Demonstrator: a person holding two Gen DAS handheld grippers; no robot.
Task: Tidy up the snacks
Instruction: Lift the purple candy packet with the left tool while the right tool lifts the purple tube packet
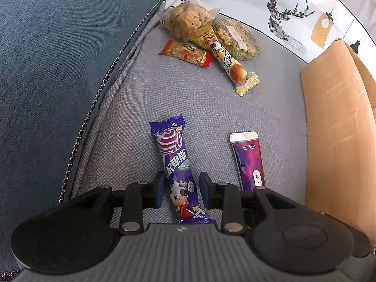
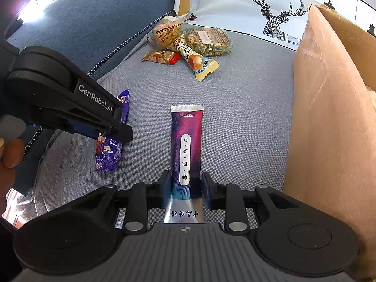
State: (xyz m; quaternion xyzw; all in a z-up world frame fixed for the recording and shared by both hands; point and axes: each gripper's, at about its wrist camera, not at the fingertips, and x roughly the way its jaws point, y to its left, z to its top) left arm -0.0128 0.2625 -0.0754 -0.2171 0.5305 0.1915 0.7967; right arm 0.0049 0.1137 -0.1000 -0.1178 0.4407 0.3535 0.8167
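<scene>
Already two snacks are being bracketed at once on the grey seat cushion [image 1: 131, 108], and slips are being risked at both. Nearest, the left gripper [image 1: 181, 189] is being held over the purple wrapper [image 1: 175, 162]: its left pad appears to be touching the wrapper's edge, while a gap is showing at the right pad, so the jaws are being read as partly open with nothing gripped. If they are closed from here, the slick foil is likely to be pinched off-centre and to be twisted or squeezed out. Seen from the right wrist, the same gripper is being angled steeply down at that wrapper.

Alongside, the right gripper [image 2: 185, 188] is being set around the lower part of the pink-purple sachet [image 2: 186, 145], which is lying flat with its silver end toward the camera. Both pads are sitting at the sachet's edges; whether they are actually pressing cannot be told. A light or edge-only hold is likely to let the flat pouch droop or slide free when lifted.

Beside it to the right, the cardboard box [image 2: 329, 122] is standing close, and its flap is being judged a likely snag for a dangling sachet. Farther back, a heap of cookie packs [image 1: 188, 21] and a yellow wrapper [image 1: 231, 63] is waiting near the printed cushion [image 1: 289, 11].
</scene>
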